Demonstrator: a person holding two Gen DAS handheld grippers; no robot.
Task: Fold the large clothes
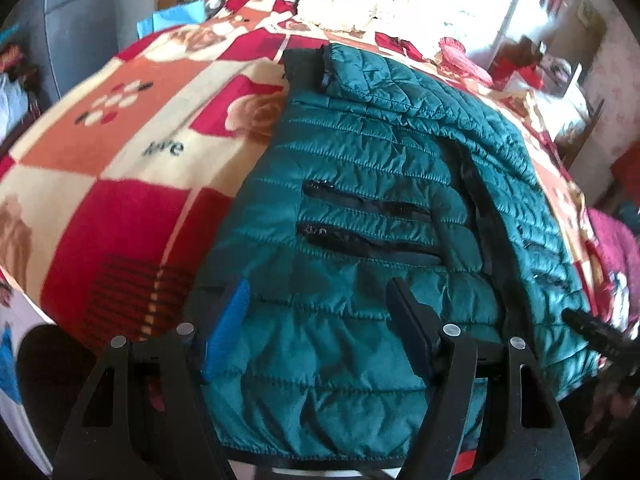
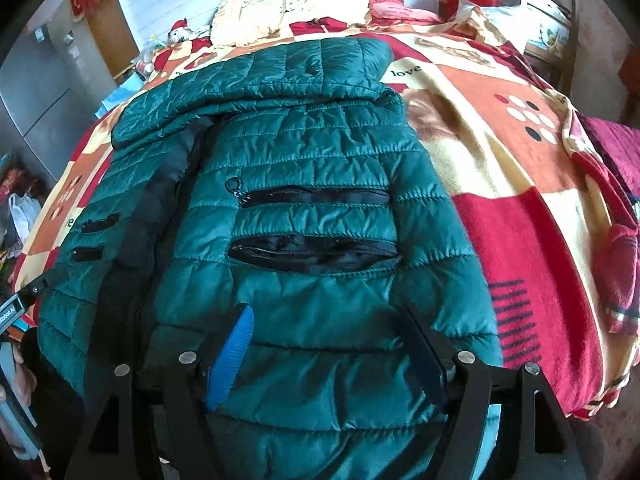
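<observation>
Green jacket, collar toward pillows

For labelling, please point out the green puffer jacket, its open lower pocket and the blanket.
green puffer jacket [image 2: 312, 152]: right wrist view, chest panel.
open lower pocket [image 2: 316, 254]: right wrist view, dark opening.
blanket [image 1: 120, 208]: left wrist view, red square.
</observation>
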